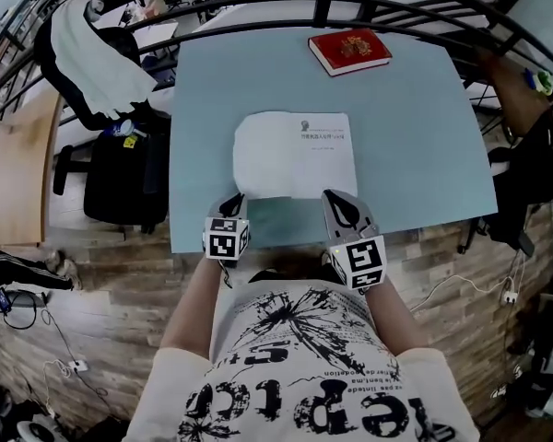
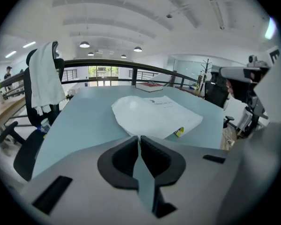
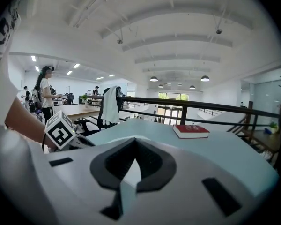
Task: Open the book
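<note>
Red and closed, the book [image 1: 350, 51] lies at the far edge of the pale blue tabletop [image 1: 203, 109], well apart from both grippers. White printed sheets [image 1: 295, 155], possibly a thin booklet, though the view is too coarse to be sure, lie in the middle. The left gripper [image 1: 237, 198] and right gripper [image 1: 336, 196] sit at the near edge, just short of the sheets. The left one's fingers [image 2: 124, 158] are pressed together on nothing, the right's likewise. A chair [image 1: 48, 58] draped with white cloth [image 1: 97, 63] stands off the tabletop's left side.
</note>
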